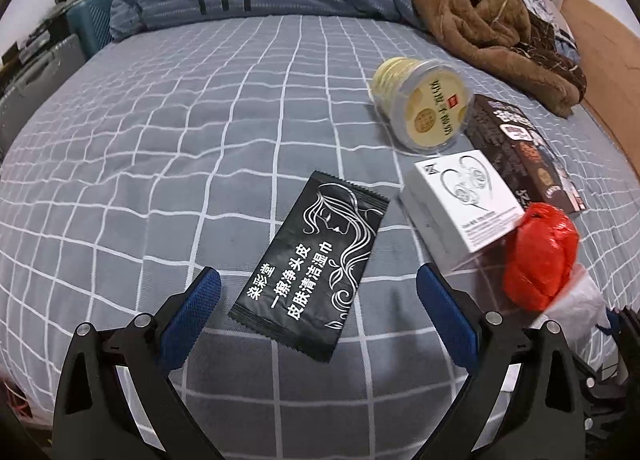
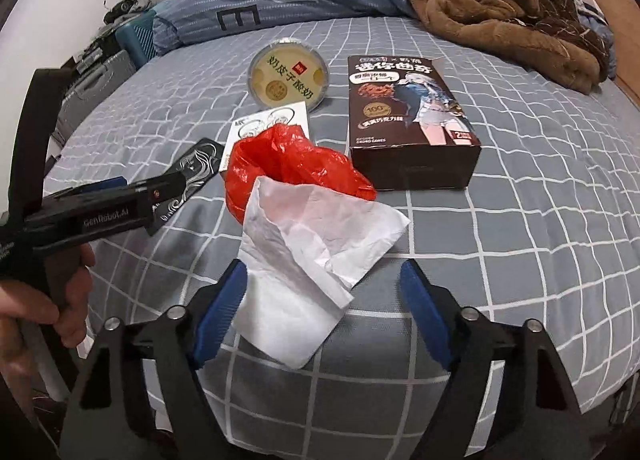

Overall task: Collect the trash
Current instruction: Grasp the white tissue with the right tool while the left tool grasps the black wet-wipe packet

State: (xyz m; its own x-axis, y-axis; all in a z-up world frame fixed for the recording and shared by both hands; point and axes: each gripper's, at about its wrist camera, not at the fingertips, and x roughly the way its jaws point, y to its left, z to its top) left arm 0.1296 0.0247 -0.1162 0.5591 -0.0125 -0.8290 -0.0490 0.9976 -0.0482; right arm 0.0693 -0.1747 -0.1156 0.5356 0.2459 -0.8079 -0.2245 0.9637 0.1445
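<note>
On a grey checked bedsheet (image 2: pixel 500 244), trash is scattered: a black wipe sachet (image 1: pixel 316 264) lies between the wide-open left gripper (image 1: pixel 318 296), and a white tissue (image 2: pixel 316 260), overlapping a red bag (image 2: pixel 288 164), between the part-open right gripper (image 2: pixel 320 288). Sheet fabric could be pinched along with either thin item.

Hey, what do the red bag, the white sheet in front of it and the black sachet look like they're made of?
Red bag: thin glossy plastic film, by its crinkles and shine. White sheet: looks like soft matte tissue paper, creased and folded limply. Black sachet: probably printed foil or plastic laminate, with serrated sealed ends and a slight sheen.
</note>
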